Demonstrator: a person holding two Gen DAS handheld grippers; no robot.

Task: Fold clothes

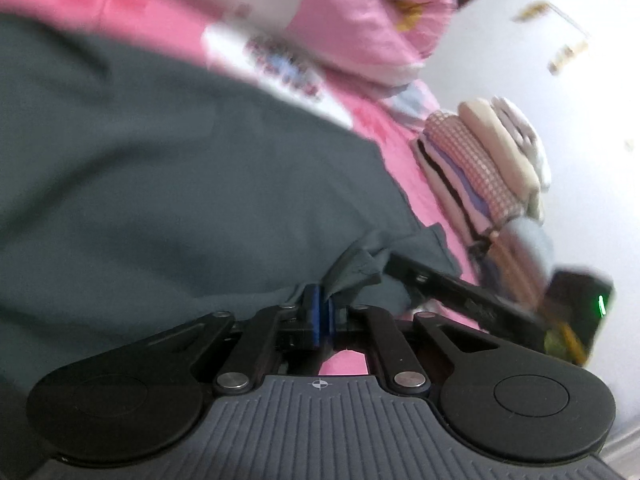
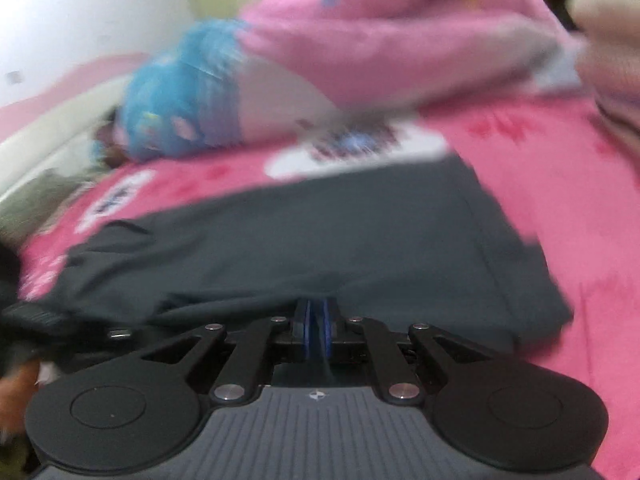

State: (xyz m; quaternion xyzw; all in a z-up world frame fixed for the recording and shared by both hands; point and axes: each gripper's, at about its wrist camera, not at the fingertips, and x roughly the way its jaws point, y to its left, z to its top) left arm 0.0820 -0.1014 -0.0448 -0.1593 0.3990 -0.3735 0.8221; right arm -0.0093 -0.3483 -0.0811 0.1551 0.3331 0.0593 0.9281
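Note:
A dark grey garment (image 1: 160,168) lies spread over a pink bedsheet (image 1: 384,132). My left gripper (image 1: 320,312) is shut on a bunched edge of that cloth, blue pads pressed together. The other gripper's black body (image 1: 460,292) shows just to its right, against the same edge. In the right wrist view the same dark grey garment (image 2: 304,236) stretches across the pink bedsheet (image 2: 560,184), and my right gripper (image 2: 317,320) is shut on its near hem. Both views are blurred by motion.
A stack of folded clothes (image 1: 484,168) stands at the right by a white wall (image 1: 560,92). A pink quilt (image 2: 400,28) and a blue plush item (image 2: 188,92) lie at the far side of the bed.

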